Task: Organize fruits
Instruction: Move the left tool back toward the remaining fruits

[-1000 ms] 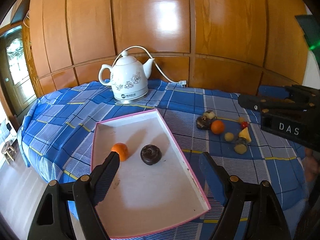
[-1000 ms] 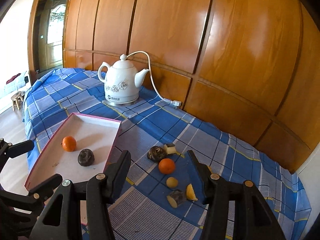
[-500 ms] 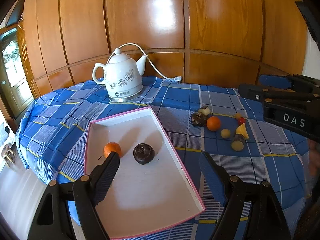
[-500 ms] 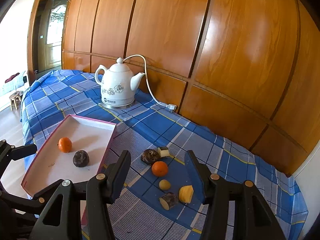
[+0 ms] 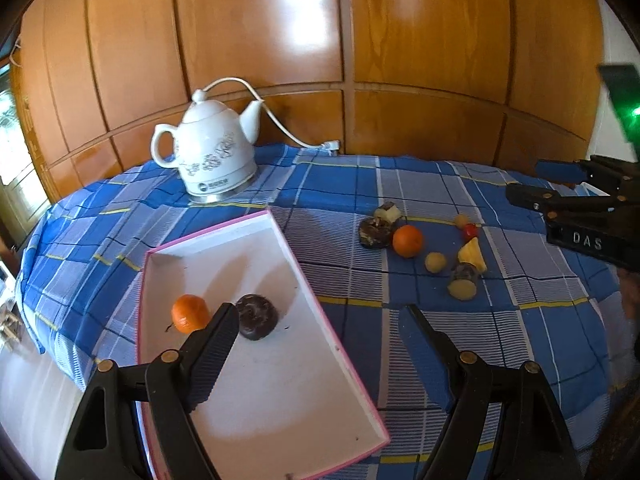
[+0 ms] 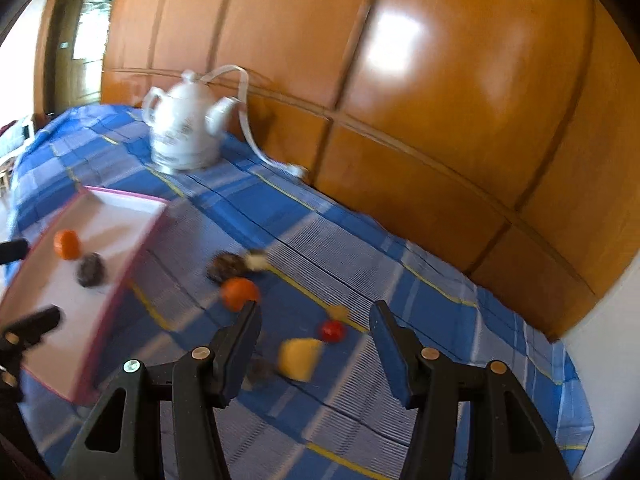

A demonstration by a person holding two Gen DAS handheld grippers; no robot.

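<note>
A white tray with a pink rim (image 5: 256, 380) lies on the blue checked cloth and holds a small orange (image 5: 189, 313) and a dark round fruit (image 5: 257, 316). My left gripper (image 5: 316, 328) is open and empty above the tray's right edge. Loose fruit lies to the right: an orange (image 5: 407, 241), a dark fruit (image 5: 374, 232), a yellow wedge (image 5: 472, 254), a red berry (image 5: 470, 231) and small yellow pieces. My right gripper (image 6: 316, 330) is open and empty above the yellow wedge (image 6: 298, 360) and red berry (image 6: 332, 331). The right wrist view is blurred.
A white kettle (image 5: 212, 152) with a white cord stands at the back of the table against the wooden wall panels (image 5: 320, 40). The table's left edge drops to the floor (image 5: 24, 380). The right gripper's body (image 5: 580, 220) shows at the right of the left wrist view.
The right gripper has swung to the right and closer to the loose fruit, so its view is now blurred. The left gripper has shifted slightly rightward over the tray. Both stay open.
</note>
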